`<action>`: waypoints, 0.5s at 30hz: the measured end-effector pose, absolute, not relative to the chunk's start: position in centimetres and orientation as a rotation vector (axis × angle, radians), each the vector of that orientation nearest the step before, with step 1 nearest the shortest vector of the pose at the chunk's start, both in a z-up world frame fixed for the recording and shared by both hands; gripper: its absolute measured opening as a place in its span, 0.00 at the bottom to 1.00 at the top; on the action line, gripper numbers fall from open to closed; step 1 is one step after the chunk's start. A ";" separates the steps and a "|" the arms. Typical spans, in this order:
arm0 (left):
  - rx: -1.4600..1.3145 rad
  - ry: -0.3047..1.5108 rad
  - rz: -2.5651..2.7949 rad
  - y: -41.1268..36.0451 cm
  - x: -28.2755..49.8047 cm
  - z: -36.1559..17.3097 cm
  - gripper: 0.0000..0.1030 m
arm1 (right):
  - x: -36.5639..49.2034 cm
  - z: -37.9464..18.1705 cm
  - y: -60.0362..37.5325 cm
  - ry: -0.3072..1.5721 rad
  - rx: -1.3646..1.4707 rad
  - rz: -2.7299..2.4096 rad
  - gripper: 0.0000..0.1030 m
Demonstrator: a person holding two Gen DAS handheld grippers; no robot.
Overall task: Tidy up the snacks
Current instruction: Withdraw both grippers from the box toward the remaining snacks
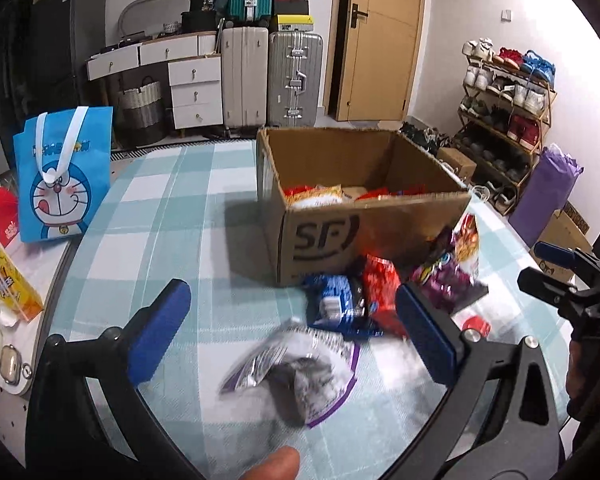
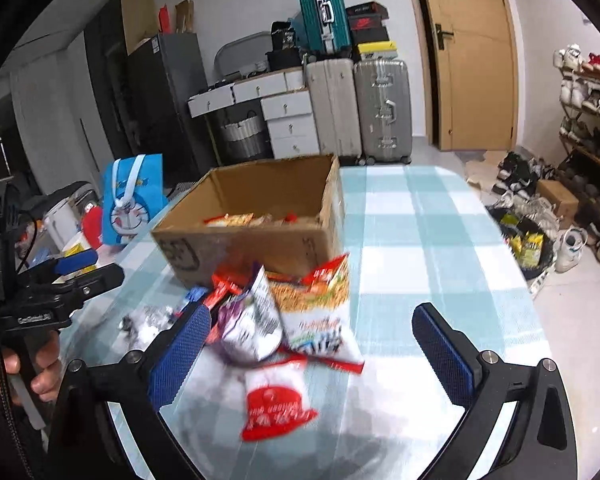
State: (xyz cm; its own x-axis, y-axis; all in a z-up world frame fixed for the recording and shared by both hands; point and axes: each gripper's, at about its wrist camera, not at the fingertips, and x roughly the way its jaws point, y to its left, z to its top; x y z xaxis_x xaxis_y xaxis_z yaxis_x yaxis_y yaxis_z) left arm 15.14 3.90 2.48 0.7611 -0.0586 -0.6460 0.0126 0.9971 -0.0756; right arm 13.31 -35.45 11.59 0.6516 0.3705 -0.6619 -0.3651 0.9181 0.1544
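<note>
Snacks (image 2: 284, 320) lay loose on the tabletop (image 2: 440, 240) before the half-filled box (image 2: 260, 240); both grippers' fingers apart and empty, left gripper (image 1: 292, 332) poised over a silver packet (image 1: 300, 372), likely next.

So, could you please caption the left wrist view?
Open left gripper above a silver-purple snack packet near the SF cardboard box.

Black-framed left tool (image 1: 292, 336), right tool (image 2: 308, 350); blue textured pads (image 2: 180, 354); silver screws; bare skin.
</note>
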 end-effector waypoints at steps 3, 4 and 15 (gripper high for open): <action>-0.075 0.724 -0.034 4.2 14.6 1.9 0.99 | 12.6 10.8 -35.2 0.784 -0.015 0.415 0.99; -0.074 0.734 -0.032 4.2 14.6 1.7 0.99 | 12.3 10.5 -35.2 0.794 -0.018 0.417 0.99; -0.134 0.818 -0.007 5.3 14.4 -2.4 0.99 | 11.1 6.7 -34.7 0.909 0.022 0.469 0.99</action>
